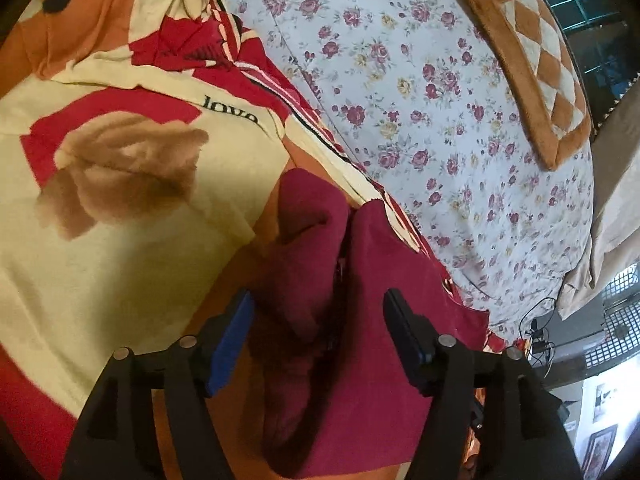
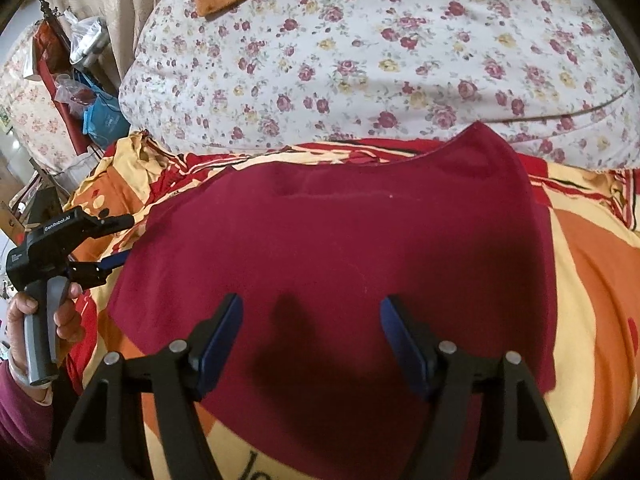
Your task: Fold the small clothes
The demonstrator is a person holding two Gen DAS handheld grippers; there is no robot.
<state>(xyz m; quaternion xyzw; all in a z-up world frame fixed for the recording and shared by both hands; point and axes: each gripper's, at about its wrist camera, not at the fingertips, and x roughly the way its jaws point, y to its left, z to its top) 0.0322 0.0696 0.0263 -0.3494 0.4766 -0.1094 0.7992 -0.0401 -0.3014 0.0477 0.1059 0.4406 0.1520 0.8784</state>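
So the maroon garment [image 2: 340, 248] is lying on the bed [image 2: 592, 280], mostly flat, with one edge bunched by my left tool [image 1: 316, 344]. Both that and the right tool [image 2: 312, 336] are spread, holding nothing. Looks like most folding's still left.

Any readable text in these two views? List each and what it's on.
"love": black print on the patterned bedsheet, left wrist view.
"GenRobot.AI": white lettering on the left gripper body, right wrist view.
Small label lower on that body: too small to read.
Cut-off black letters on the sheet, right wrist view's bottom edge: unreadable.
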